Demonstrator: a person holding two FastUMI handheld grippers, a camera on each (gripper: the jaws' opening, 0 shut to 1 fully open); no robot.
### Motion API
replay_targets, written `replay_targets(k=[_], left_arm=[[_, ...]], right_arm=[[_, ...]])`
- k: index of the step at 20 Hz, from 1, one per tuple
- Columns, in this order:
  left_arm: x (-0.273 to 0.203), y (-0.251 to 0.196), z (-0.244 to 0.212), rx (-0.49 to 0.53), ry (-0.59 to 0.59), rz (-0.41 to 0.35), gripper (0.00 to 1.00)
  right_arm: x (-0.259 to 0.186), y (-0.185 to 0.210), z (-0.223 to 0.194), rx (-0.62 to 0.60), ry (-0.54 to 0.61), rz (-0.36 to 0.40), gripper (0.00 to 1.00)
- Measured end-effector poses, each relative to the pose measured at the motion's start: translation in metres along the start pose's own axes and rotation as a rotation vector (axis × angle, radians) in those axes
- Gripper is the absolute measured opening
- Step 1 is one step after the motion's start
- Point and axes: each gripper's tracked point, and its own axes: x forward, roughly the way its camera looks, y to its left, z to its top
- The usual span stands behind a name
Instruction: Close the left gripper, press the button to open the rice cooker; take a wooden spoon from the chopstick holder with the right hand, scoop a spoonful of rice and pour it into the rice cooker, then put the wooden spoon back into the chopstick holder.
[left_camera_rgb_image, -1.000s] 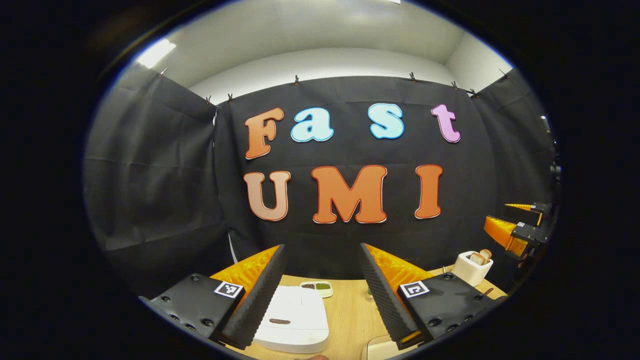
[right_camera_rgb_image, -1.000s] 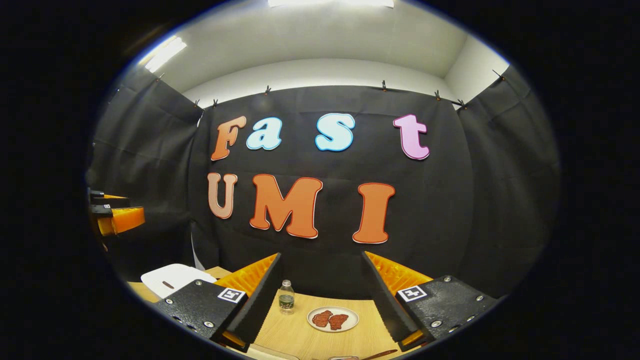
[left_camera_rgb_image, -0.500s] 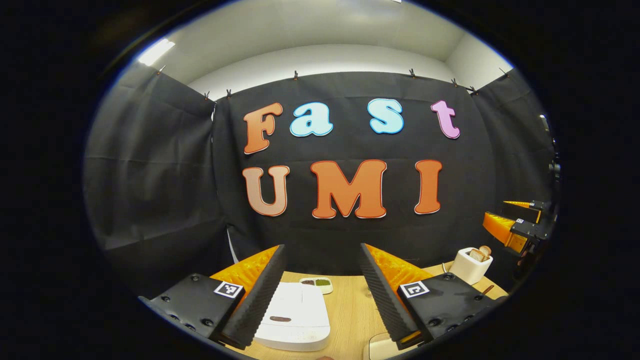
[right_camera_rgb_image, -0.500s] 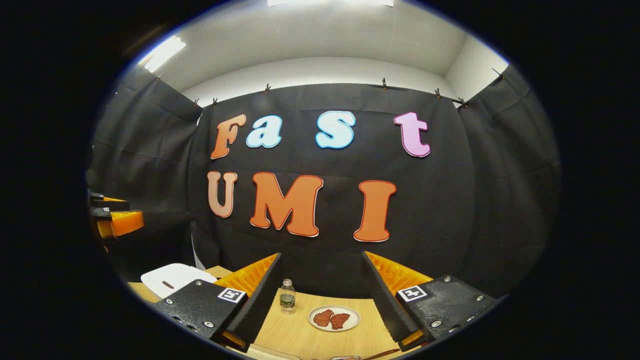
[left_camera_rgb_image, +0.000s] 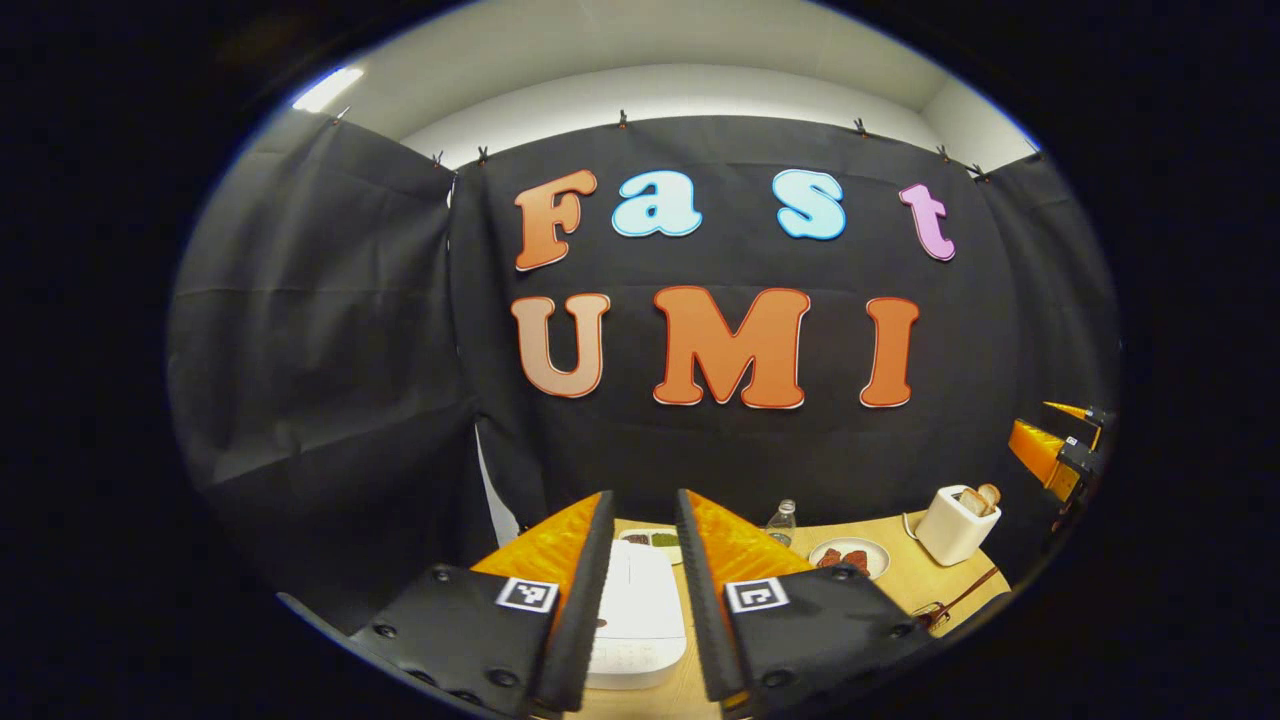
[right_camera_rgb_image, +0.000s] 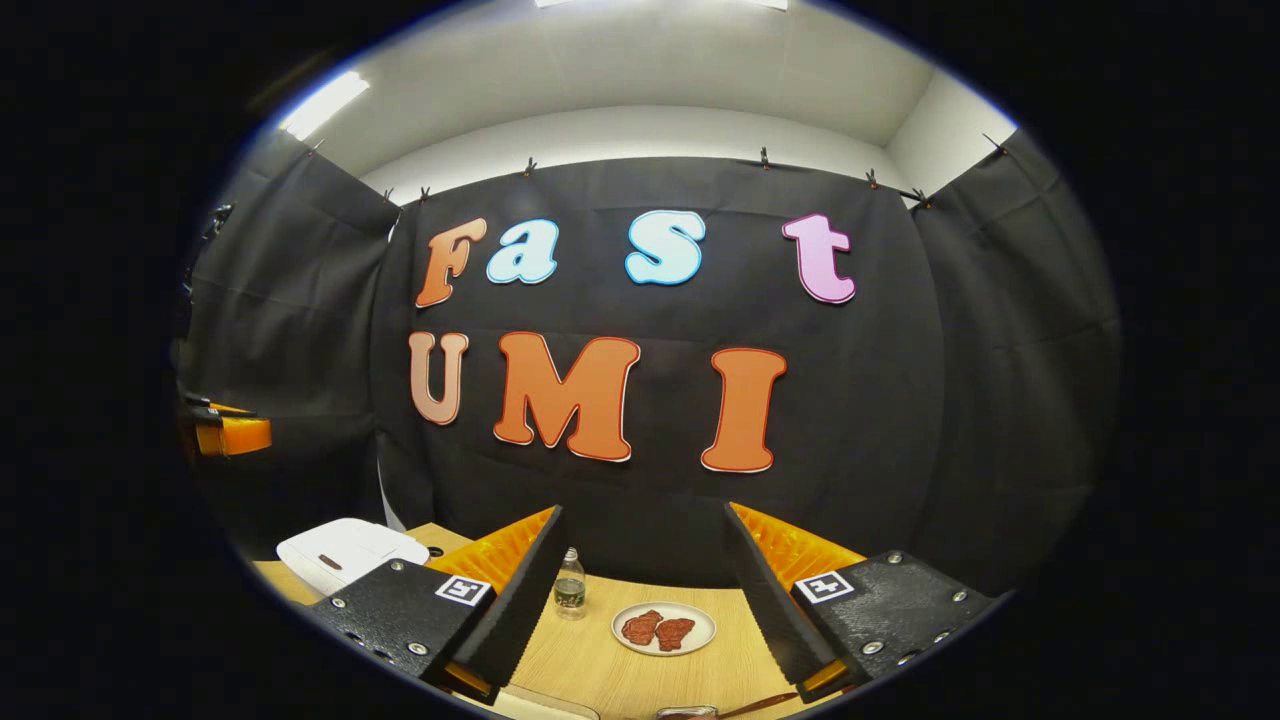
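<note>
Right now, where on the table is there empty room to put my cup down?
Bare wood lies between the white rice cooker and the round plate of red meat, nearer than the small clear bottle. It is crowded by the white toaster.

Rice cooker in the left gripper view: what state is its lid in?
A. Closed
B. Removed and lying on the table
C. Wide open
A: the rice cooker sits on the table with its white lid flat and shut, seen between the left gripper's narrowed fingers.
</note>
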Motion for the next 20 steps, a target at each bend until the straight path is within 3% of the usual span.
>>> replay_targets(k=[1, 2, 4, 6, 14, 20], left_arm=[[0.002, 0.01, -0.006, -0.017, 0.021, 0.024, 0.36], [0.006, 0.014, -0.011, -0.039, 0.048, 0.021, 0.09], [0.015, 0.028, -0.025, -0.067, 0.094, 0.044, 0.05], [0.021, 0.03, -0.039, -0.113, 0.183, 0.021, 0.05], [0.066, 0.053, -0.142, -0.279, 0.627, 0.021, 0.05], [0.087, 0.057, -0.201, -0.345, 0.834, 0.014, 0.05]], right_arm=[[-0.001, -0.002, -0.001, -0.005, 0.002, -0.007, 0.95], [-0.002, -0.006, -0.002, -0.008, 0.005, -0.014, 0.95], [-0.006, -0.013, -0.006, -0.011, 0.013, -0.032, 0.95], [-0.009, -0.022, -0.011, -0.018, 0.024, -0.057, 0.95], [-0.03, -0.064, -0.048, -0.009, 0.125, -0.183, 0.95], [-0.043, -0.088, -0.073, 0.006, 0.194, -0.274, 0.95]])
